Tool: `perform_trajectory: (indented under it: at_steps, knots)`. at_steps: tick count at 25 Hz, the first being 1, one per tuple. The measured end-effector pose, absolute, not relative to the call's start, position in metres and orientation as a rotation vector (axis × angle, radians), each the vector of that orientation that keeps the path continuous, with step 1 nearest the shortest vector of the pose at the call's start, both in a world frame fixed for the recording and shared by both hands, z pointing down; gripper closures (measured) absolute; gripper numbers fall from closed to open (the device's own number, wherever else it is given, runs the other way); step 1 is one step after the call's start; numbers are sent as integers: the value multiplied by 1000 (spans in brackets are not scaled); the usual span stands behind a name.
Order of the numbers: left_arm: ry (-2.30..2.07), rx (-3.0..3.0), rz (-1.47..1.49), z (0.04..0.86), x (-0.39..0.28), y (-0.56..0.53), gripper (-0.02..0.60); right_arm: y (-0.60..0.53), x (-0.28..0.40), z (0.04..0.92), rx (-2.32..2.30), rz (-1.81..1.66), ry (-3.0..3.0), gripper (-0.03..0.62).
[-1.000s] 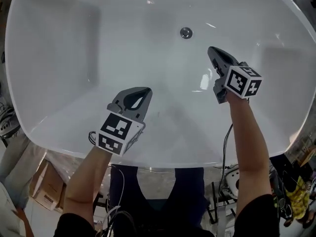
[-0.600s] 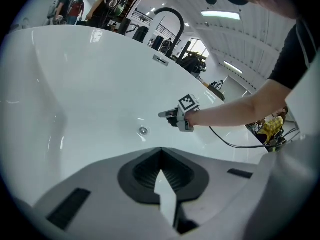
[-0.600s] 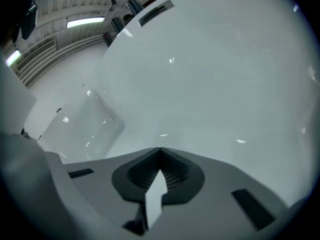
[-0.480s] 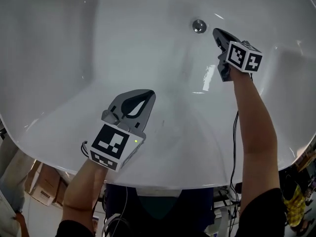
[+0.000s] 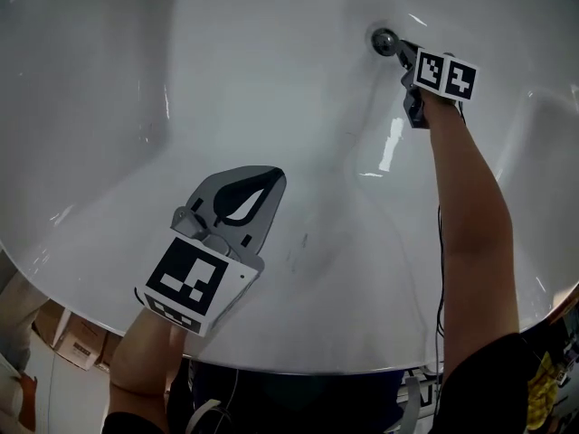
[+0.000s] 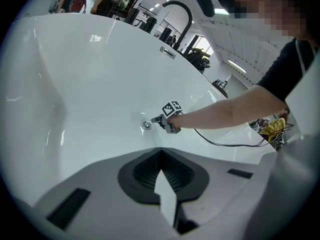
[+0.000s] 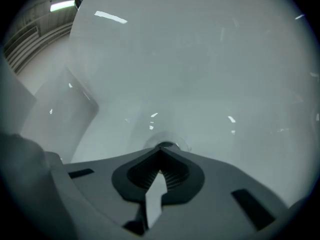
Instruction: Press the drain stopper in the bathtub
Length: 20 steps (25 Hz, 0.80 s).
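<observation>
Drain stopper point(image 5: 384, 41): round, metal, set in the floor of the white bathtub point(image 5: 163, 116).
Right gripper point(image 5: 402, 51): jaws together with nothing between them, tip right at the drain stopper; cannot tell if it touches.
Left gripper point(image 5: 270, 180): jaws together, empty, held over the tub floor well apart from the drain stopper.

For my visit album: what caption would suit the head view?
Shut right gripper tip at the drain stopper in a white tub; shut left gripper hovers nearer the rim.
</observation>
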<state>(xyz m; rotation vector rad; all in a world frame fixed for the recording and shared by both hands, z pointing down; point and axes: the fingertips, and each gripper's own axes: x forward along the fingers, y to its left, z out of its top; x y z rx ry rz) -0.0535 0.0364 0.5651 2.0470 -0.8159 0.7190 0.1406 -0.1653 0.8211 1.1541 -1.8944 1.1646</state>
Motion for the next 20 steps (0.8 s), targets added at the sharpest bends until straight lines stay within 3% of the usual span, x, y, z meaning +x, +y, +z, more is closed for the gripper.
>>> perform_trajectory:
  at_steps: [20]
  knots:
    - [-721,2063,758,561,-43,40,578,-175,133,864,1148,1172,-1811,582]
